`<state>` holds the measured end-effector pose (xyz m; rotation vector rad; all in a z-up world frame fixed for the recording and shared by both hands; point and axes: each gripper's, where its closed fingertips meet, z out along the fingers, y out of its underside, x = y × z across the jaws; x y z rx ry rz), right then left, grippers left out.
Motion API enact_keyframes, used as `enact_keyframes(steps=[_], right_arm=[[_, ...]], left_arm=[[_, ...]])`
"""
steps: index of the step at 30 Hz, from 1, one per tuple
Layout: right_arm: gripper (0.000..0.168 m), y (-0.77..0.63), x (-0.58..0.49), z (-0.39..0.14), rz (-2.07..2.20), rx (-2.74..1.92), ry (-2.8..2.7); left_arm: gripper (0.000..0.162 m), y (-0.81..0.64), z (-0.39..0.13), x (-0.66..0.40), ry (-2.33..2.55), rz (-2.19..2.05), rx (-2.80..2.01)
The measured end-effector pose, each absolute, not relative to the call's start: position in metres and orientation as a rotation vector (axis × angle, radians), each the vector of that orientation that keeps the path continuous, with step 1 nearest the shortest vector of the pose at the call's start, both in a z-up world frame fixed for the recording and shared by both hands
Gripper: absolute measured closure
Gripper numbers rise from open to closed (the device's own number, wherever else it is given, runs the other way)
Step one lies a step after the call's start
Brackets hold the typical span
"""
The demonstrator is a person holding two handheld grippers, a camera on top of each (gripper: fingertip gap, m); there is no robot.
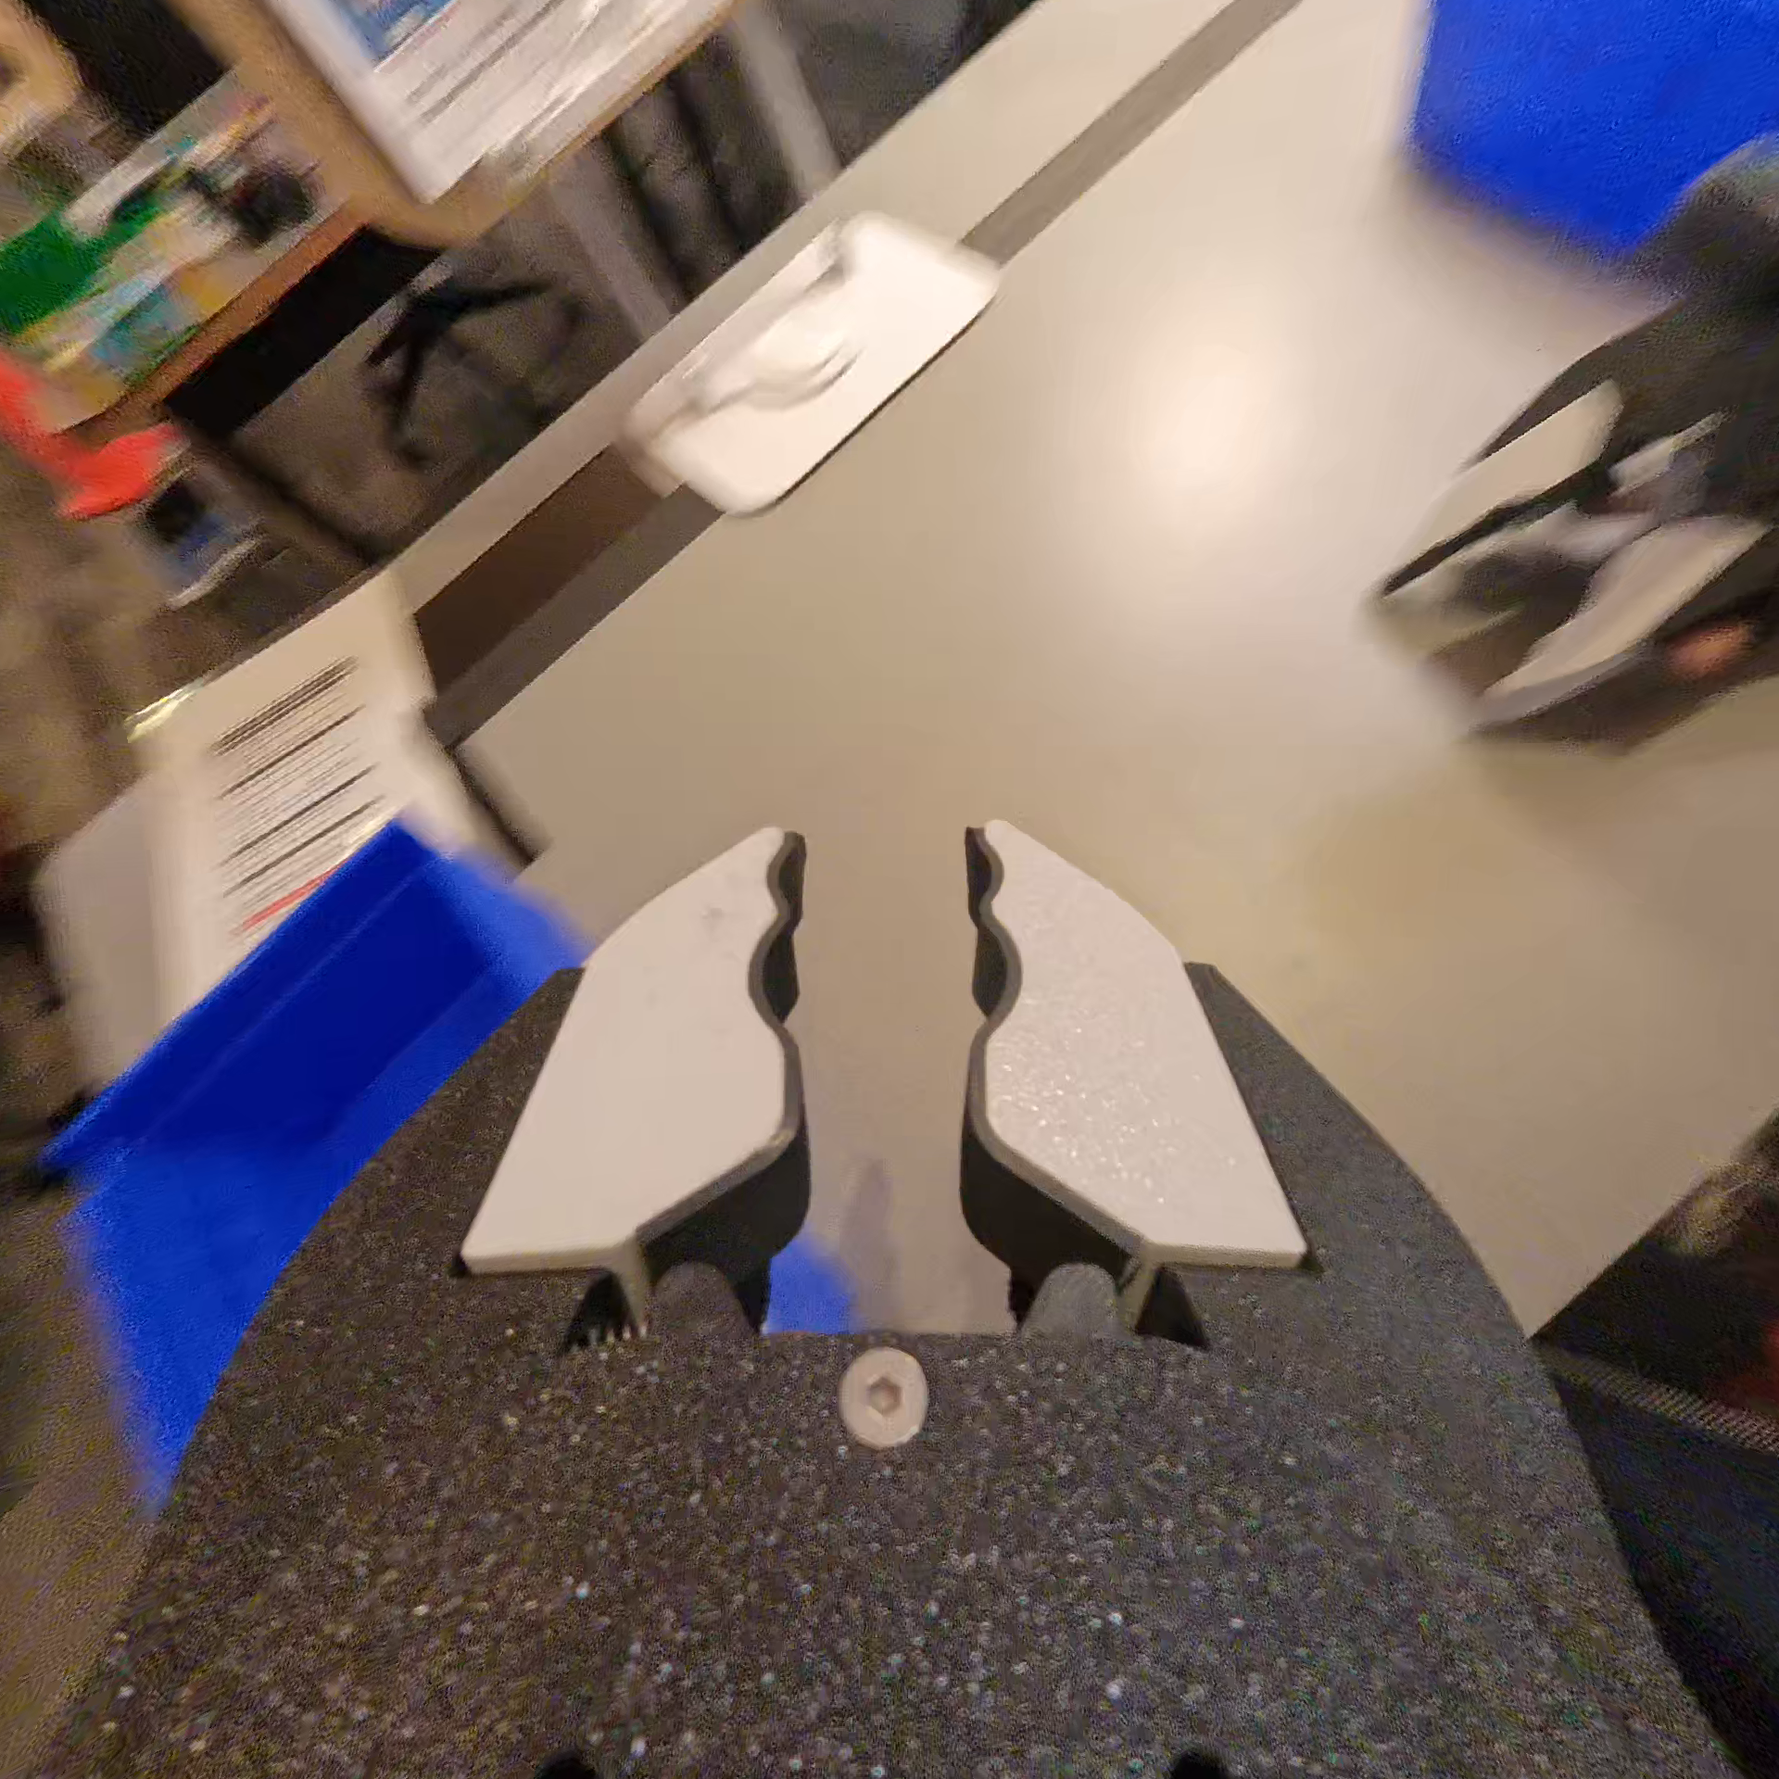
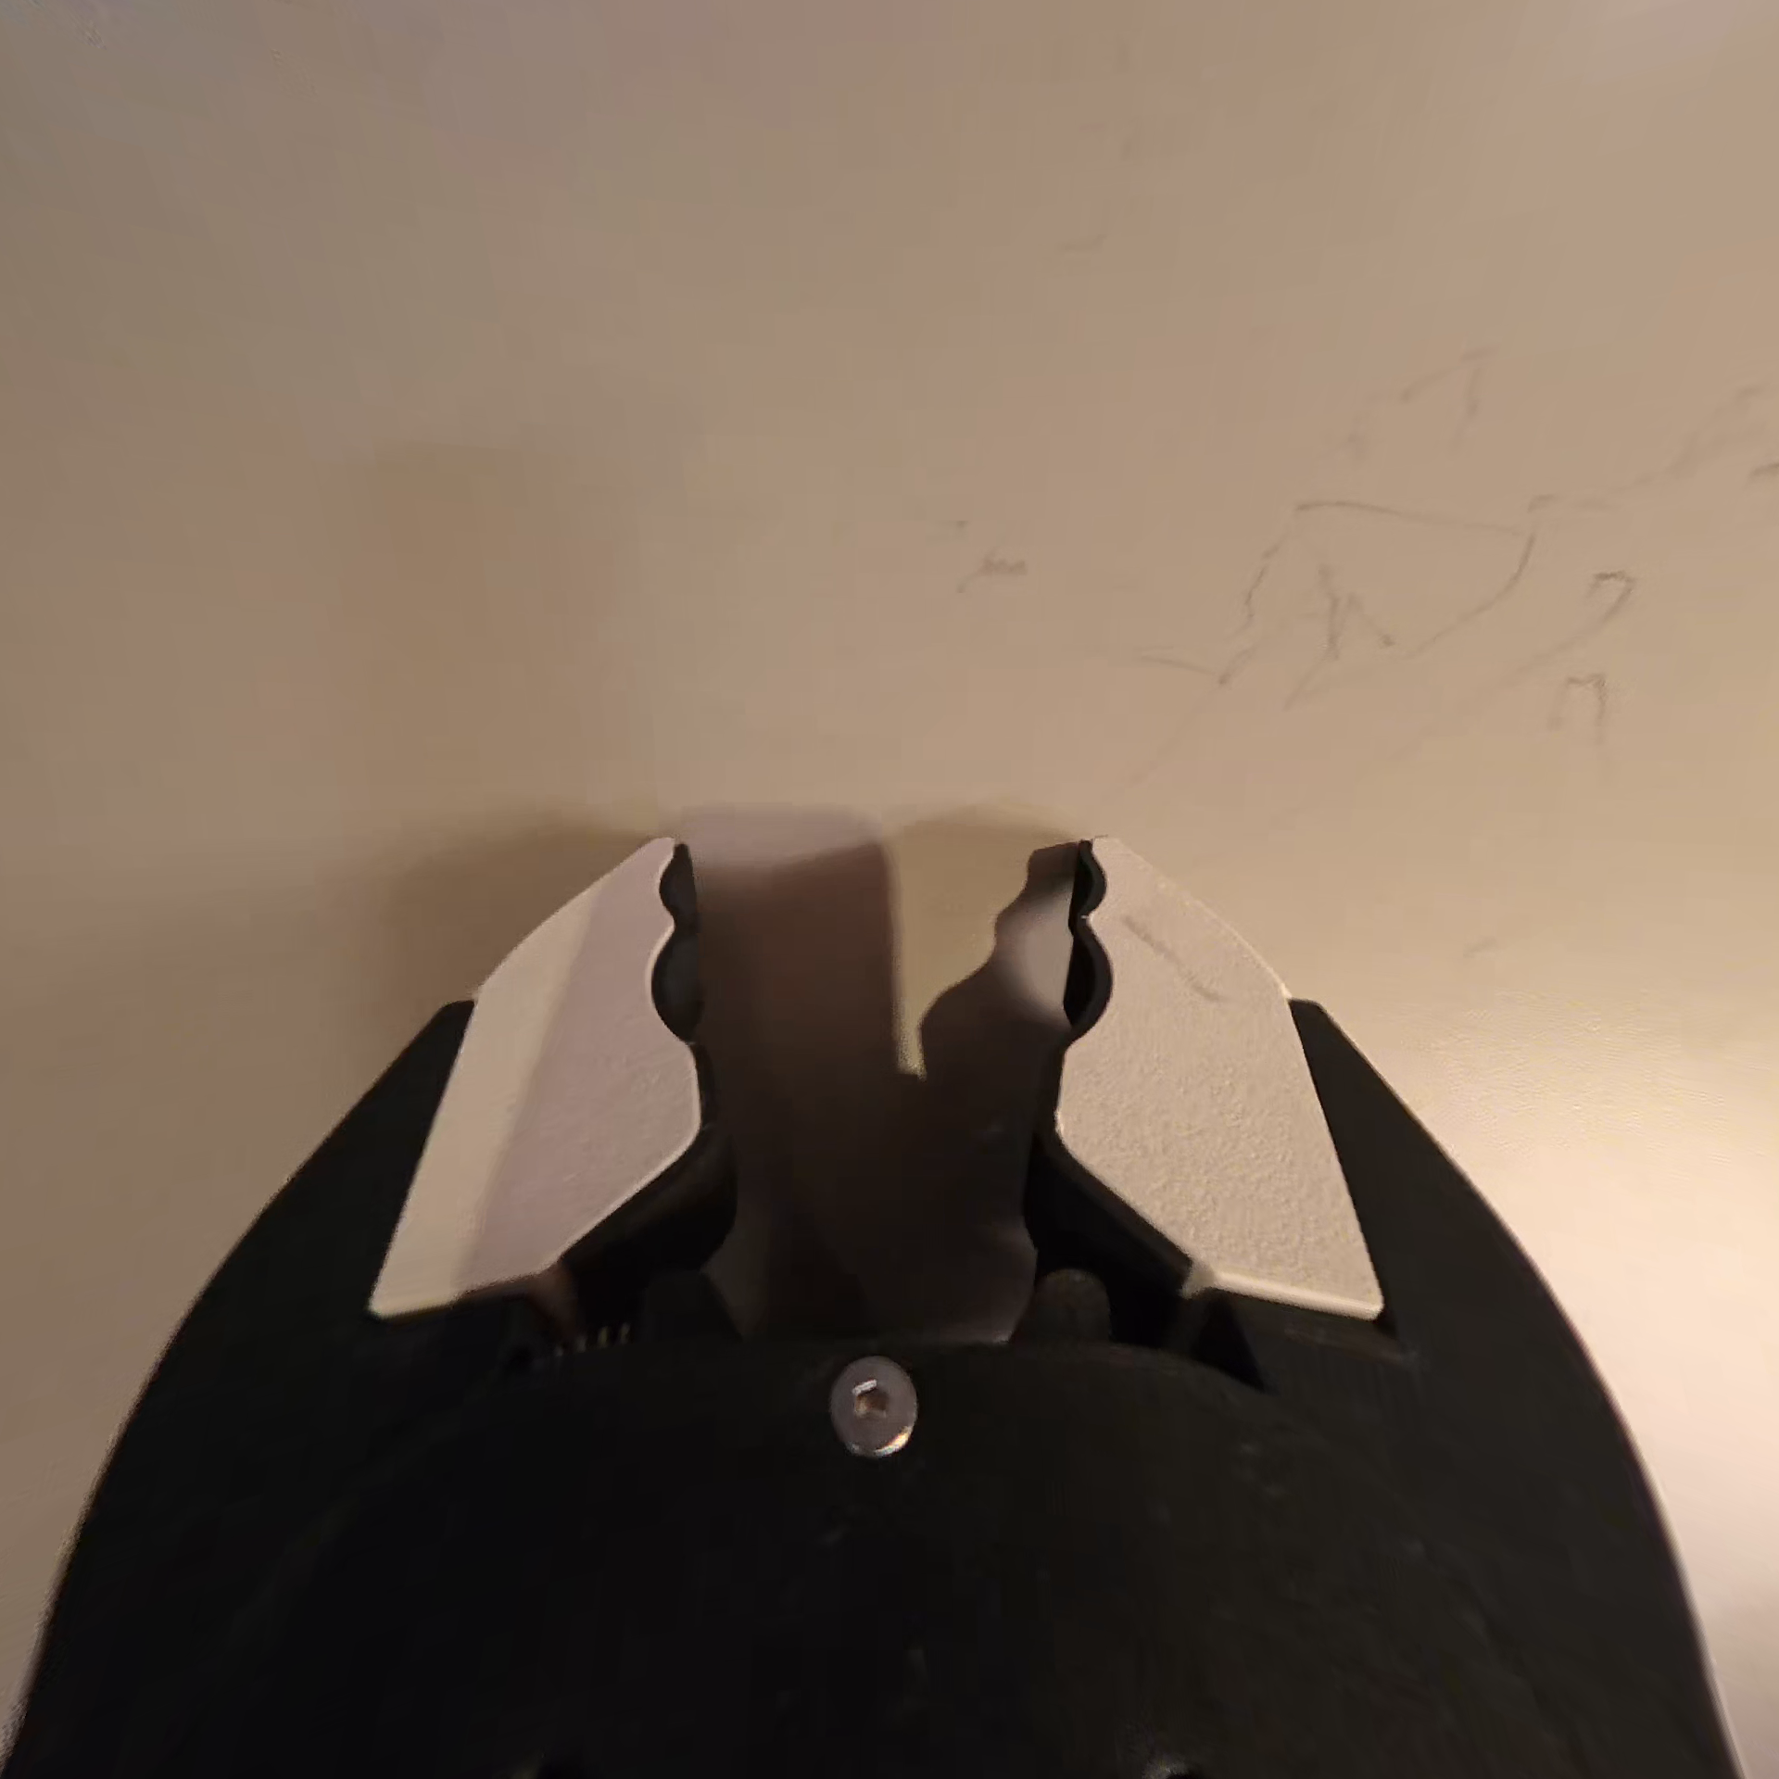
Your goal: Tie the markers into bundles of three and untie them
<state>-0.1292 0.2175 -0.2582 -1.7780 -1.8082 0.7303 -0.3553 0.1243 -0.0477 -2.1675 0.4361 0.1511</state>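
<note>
In the left wrist view the left gripper (image 1: 886,847) fills the bottom of the frame, its two pale fingers (image 1: 674,1049) standing a narrow gap apart with nothing between them, above a speckled black body with a silver screw (image 1: 883,1396) at its middle. Just to the lower left of the fingers a blue bin (image 1: 289,1049) shows, blurred. Past the fingertips the pale table (image 1: 1107,674) runs up through the middle of the frame. Farther along it, at upper centre on the table's edge, lies a white flat block (image 1: 818,356), smeared by motion. At the right edge the other tool, the right gripper (image 1: 1579,578), shows as a dark and white blur down at the table. A second blue shape (image 1: 1579,106) sits in the upper right corner. Beyond the table edge, in the upper left, shelves (image 1: 154,241) with coloured clutter are too blurred to make out. In the right wrist view the right gripper (image 2: 881,852) points at the table (image 2: 866,385) from close by, its jaws spread fairly wide and empty, casting a shadow between them. Faint grey scribbles (image 2: 1396,597) mark the surface at right of centre. No markers can be seen in either view, so their place cannot be told.
</note>
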Motion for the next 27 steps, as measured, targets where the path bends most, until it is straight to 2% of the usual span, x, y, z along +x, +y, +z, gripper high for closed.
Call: enact_keyframes(steps=[4, 9, 17, 23, 27], right_arm=[[0.094, 0.213, -0.126, -0.258, 0.734, -1.753, -1.832], [0.095, 0.213, -0.126, -0.258, 0.732, -1.755, -1.827], [0.096, 0.216, -0.129, -0.258, 0.727, -1.769, -1.809], [0.098, 0.219, -0.130, -0.258, 0.716, -1.789, -1.783], [0.098, 0.221, -0.132, -0.258, 0.703, -1.810, -1.754]], left_arm=[[0.128, 0.077, -0.072, -0.465, 0.331, 0.326, -2.458], [0.127, 0.050, -0.143, -0.532, 0.177, 0.048, -2.781], [0.121, 0.075, -0.193, -0.526, 0.279, -0.207, -2.761], [0.119, 0.101, -0.209, -0.528, 0.413, -0.091, -2.680], [0.128, 0.117, -0.217, -0.535, 0.325, -0.043, -2.663]])
